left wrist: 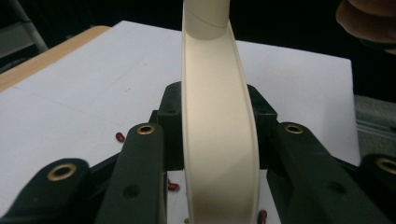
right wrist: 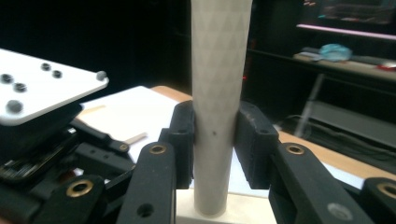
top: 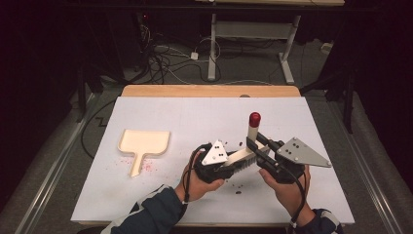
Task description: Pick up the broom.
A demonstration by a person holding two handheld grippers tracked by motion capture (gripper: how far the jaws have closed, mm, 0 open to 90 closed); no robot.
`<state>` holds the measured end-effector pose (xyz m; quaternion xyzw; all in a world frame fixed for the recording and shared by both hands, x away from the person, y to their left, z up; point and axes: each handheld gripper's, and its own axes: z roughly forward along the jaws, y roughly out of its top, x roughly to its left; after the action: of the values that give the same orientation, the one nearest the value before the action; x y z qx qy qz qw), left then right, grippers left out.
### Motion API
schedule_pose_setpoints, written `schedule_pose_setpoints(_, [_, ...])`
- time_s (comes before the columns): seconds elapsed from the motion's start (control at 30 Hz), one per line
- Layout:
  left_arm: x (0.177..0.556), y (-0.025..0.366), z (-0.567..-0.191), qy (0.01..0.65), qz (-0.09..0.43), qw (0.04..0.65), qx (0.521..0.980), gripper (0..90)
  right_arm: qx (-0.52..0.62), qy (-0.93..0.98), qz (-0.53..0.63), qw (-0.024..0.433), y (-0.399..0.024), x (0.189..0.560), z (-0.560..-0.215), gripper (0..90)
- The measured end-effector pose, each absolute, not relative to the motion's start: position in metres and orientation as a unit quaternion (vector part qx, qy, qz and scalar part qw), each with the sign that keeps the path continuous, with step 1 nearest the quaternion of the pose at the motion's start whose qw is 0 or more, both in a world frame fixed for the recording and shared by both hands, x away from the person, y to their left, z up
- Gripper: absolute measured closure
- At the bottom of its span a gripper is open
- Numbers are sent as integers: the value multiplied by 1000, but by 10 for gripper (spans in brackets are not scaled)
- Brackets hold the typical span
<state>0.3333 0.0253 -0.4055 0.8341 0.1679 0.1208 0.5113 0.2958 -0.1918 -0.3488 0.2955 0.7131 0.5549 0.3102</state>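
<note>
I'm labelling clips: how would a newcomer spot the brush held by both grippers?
On the white table mat, look right of the cream plastic dustpan. Between the left gripper and right gripper sits the cream brush; its upright red-capped handle marks it out.

Setting: laboratory or recording workspace, dim. Evidence: white-topped work table (top: 160, 114) with wooden edge, standing on grey carpeted floor (top: 58, 146); loose cables (top: 165, 61) trailing across the floor behind; white metal desk frame (top: 253, 34) beyond; dark surrounds; shelving (right wrist: 345, 60) with scattered items in the right gripper view.
</note>
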Motion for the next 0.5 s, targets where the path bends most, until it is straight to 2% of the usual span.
schedule_pose_setpoints(0.1, [334,34,-403,147,119,494,849,657,274,726,558,294,-198,297,-347,657])
schedule_pose_setpoints(0.17, [334,43,-400,122,112,476,864,657,231,761,541,274,-204,300,-342,547])
schedule_pose_setpoints(0.27, [333,48,-398,110,107,467,871,657,177,803,517,237,-210,303,-341,481])
schedule_pose_setpoints(0.5, [322,62,-397,63,96,435,893,657,108,877,436,171,-203,309,-360,401])
